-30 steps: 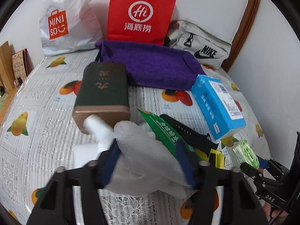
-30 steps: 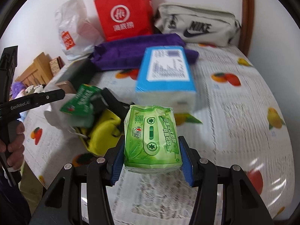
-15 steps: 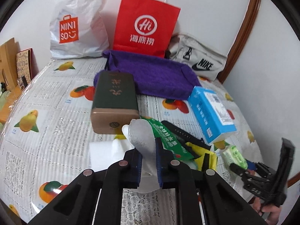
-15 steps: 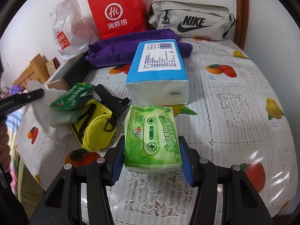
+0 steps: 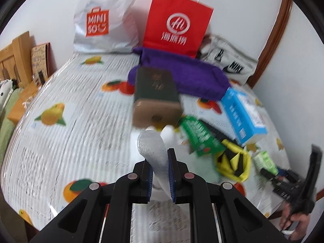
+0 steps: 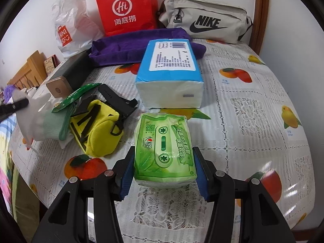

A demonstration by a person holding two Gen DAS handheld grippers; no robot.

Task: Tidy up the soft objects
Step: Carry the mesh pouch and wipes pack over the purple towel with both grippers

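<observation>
My left claw (image 5: 160, 170) pinches a white glove (image 5: 154, 149), lifted just in front of the dark green box (image 5: 156, 93). My right claw (image 6: 164, 174) squeezes a green tissue pack (image 6: 164, 149) over the fruit-print surface (image 6: 253, 105), near the blue tissue pack (image 6: 172, 70) and beside the yellow pouch (image 6: 97, 129).

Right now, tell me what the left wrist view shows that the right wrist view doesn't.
Only the left wrist view shows the left gripper shut on the white glove. Only the right wrist view shows the right gripper closed on the green tissue pack up close. Both show the blue tissue pack, yellow pouch, purple towel and red bag.
</observation>
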